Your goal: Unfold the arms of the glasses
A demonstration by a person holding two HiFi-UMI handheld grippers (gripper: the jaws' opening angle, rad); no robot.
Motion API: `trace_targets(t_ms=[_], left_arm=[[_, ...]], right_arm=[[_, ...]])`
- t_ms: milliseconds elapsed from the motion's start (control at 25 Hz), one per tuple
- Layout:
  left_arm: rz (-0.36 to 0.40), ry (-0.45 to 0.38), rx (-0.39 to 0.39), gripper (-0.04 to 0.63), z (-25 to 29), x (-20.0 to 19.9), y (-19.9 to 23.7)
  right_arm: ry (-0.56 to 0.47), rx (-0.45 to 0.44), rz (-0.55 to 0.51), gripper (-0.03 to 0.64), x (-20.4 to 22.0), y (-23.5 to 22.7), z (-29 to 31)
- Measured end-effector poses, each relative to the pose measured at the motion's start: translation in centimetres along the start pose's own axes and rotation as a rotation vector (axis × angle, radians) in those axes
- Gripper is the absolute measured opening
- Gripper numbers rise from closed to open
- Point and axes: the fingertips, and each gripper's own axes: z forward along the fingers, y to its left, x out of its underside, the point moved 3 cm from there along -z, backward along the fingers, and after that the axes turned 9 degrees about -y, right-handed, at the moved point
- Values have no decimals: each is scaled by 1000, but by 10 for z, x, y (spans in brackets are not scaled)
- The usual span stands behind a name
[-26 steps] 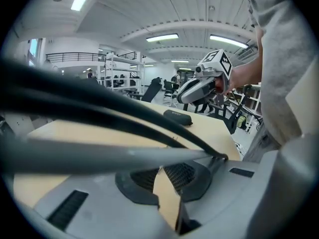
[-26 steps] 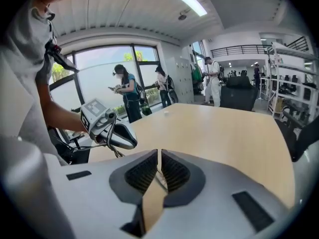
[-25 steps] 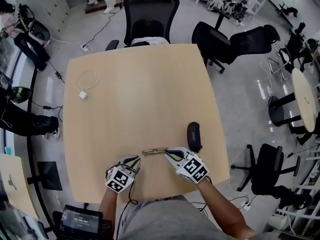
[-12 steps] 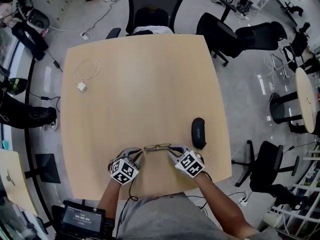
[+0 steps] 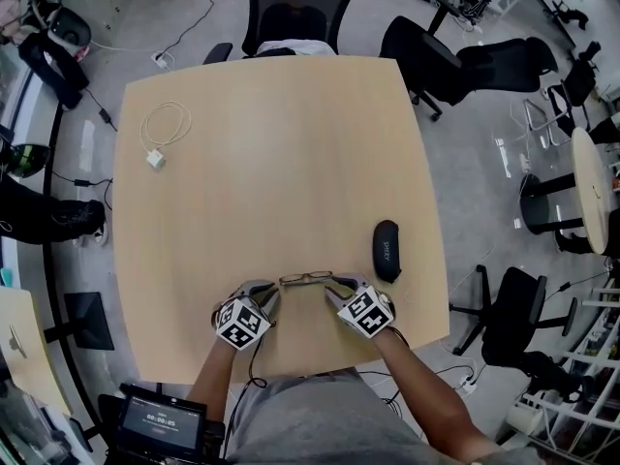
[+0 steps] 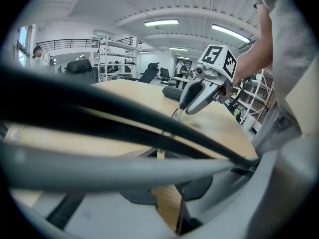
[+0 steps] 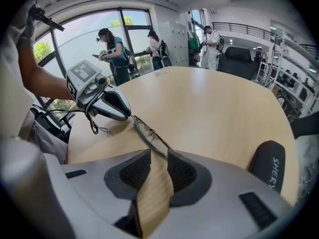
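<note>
The glasses (image 5: 306, 279) are near the table's (image 5: 271, 143) front edge, between the two grippers. The right gripper (image 5: 337, 285) is opening its jaws, and the glasses' right end sits in the gap, clear of the pads. The left gripper (image 5: 272, 293) has its tip at the glasses' left end. Blurred dark bars cross its own view, so its grip cannot be told.

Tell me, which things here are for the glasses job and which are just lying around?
For the job: glasses; left gripper at one end; right gripper, jaws opening around the other end.
Just lying about: black case; white charger cable.
</note>
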Motion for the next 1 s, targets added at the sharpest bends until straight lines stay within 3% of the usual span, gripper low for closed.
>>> trace_targets(t_ms=[400,1000], left_arm=[[-1,13,51,40,11,4,1],[29,19,61,40,13,5,-7]], right_arm=[[17,63,19,95,2,-9,5],[63,41,32,83,25,4,5]])
